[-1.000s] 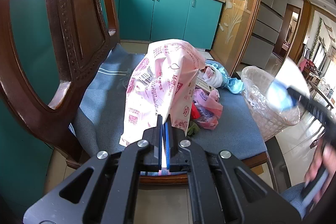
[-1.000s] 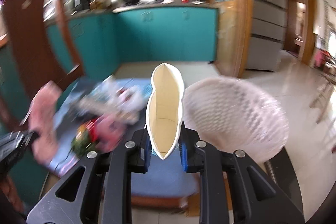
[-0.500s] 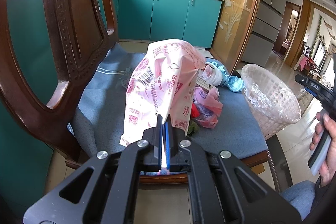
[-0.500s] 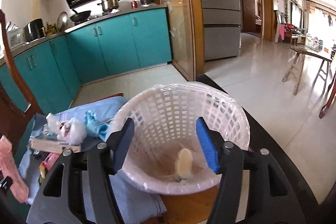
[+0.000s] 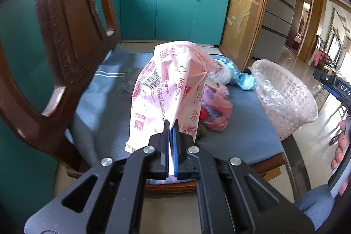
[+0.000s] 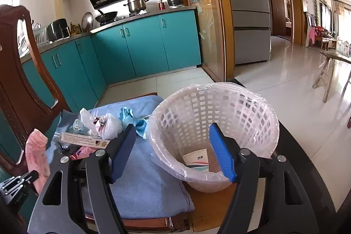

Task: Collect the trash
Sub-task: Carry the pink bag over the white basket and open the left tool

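Note:
My left gripper [image 5: 171, 124] is shut on the lower edge of a pink printed plastic bag [image 5: 169, 89], which stands up over the blue cushion [image 5: 105, 106]. The same pink bag [image 6: 36, 155] shows at the left of the right wrist view. My right gripper [image 6: 171, 133] hangs over the near rim of a white lattice basket [image 6: 219, 106] lined with clear plastic; its jaws are opening and nothing is between them. A paper cup [image 6: 196, 159] lies on the basket's bottom. From the left wrist view the basket [image 5: 283, 98] stands at the cushion's right edge.
More trash lies on the cushion: a white knotted bag [image 6: 105, 124], a long flat box [image 6: 85, 140], blue gloves [image 6: 129, 115] and red and pink wrappers [image 5: 216, 111]. A carved wooden chair back [image 5: 65, 36] rises on the left. Teal cabinets [image 6: 142, 43] stand behind.
The paper cup was between the right gripper's jaws a second ago; they opened and it now lies in the basket. That gripper swung over the basket. The left gripper and pink bag stayed still.

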`<state>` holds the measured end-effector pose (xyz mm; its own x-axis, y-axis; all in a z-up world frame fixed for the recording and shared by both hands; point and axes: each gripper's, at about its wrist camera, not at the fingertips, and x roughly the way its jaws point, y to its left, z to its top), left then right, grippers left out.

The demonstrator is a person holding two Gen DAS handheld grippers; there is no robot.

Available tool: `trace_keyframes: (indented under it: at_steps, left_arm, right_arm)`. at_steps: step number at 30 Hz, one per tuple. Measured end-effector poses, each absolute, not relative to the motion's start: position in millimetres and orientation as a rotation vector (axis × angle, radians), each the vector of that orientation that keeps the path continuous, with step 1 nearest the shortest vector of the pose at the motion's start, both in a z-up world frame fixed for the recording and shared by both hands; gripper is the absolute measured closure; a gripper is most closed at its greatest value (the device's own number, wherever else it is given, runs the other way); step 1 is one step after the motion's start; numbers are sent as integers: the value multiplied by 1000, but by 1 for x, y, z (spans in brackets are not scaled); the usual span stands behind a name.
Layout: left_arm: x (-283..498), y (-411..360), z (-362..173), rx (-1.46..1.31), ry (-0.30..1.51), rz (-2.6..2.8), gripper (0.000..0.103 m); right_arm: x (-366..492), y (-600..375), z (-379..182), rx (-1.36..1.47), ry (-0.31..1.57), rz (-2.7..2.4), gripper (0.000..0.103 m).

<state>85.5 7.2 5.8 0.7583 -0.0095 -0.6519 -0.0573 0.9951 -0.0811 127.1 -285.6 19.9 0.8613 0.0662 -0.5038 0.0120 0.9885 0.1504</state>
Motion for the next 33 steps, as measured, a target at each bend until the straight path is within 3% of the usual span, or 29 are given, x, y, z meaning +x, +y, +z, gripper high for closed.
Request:
trace_keyframes:
  at_steps: [12,14,16,17,20,28,33]
  left_arm:
    - [194,-147,54,-134,720,-403,98]
    - [213,-172,58,-118,710,-449,89]
    - [227,-186,55,-96,716,-451,51]
    - [228,-185,54,-94,711,-423,45]
    - [220,-163,47,-121,715,-386,41]
    - [136,-46,40,-102,653,-73,20]
    - [99,-2,37,-82,612,47,18]
  right_arm:
    - [95,-349,40,341,328,-141,31]
    - [92,-355,41,361,303,-162,31]
    - [94,-358,39,363,303,-169,30]
    - [96,-356,38,360,314,-164,30]
    - [103,-351,33,331,357,-129,30]
    - [124,-286,18,154,530,77,30]
    - [110,-247,17,80,544,180,28]
